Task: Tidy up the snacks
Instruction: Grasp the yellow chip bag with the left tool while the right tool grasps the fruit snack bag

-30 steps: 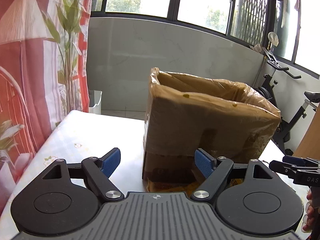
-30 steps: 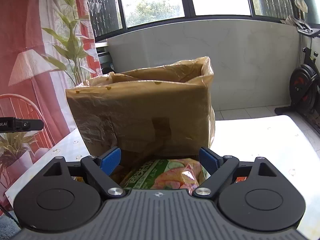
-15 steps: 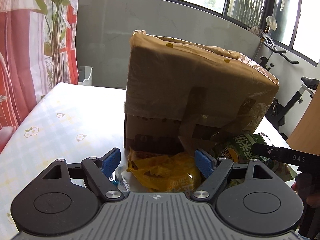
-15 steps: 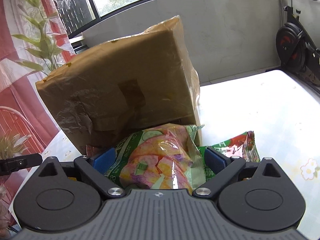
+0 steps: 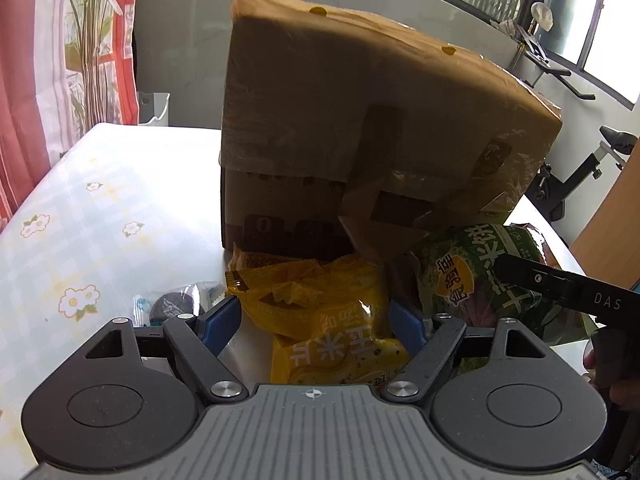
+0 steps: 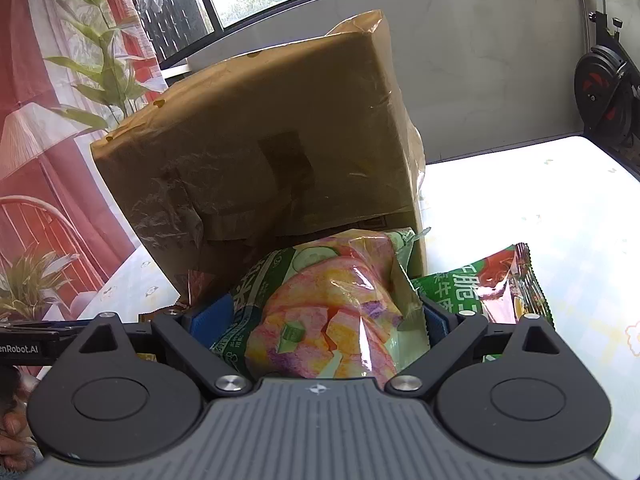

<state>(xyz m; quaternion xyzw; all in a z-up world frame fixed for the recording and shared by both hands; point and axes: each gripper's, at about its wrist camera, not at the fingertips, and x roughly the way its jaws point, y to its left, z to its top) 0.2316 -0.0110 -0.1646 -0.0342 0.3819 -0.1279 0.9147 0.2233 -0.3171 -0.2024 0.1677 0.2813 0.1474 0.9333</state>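
Observation:
A tall brown cardboard box point(image 5: 360, 128) point(image 6: 260, 152) wrapped in plastic stands on the flowered table point(image 5: 100, 220). Snack bags lie at its foot. A yellow packet point(image 5: 320, 308) lies between the fingers of my left gripper point(image 5: 314, 324), which is open, with a gap at the left pad. A puffy green bag of coloured chips point(image 6: 328, 304) point(image 5: 472, 276) fills the space between the fingers of my right gripper point(image 6: 324, 318). Its jaws are closing, and the pads sit close beside the bag without visibly squeezing it. A green and red bag point(image 6: 488, 284) lies just right of it.
A small clear-wrapped dark cookie point(image 5: 172, 304) lies left of the yellow packet. A red curtain point(image 5: 40, 60) and a white bin point(image 5: 154, 108) are at the left. An exercise bike point(image 6: 604, 88) stands beyond the table's right end. Bare tabletop point(image 6: 540, 208) shows right of the box.
Both grippers have sunk and tipped downward toward the foot of the box. The yellow packet and the green chip bag have come in between their fingers.

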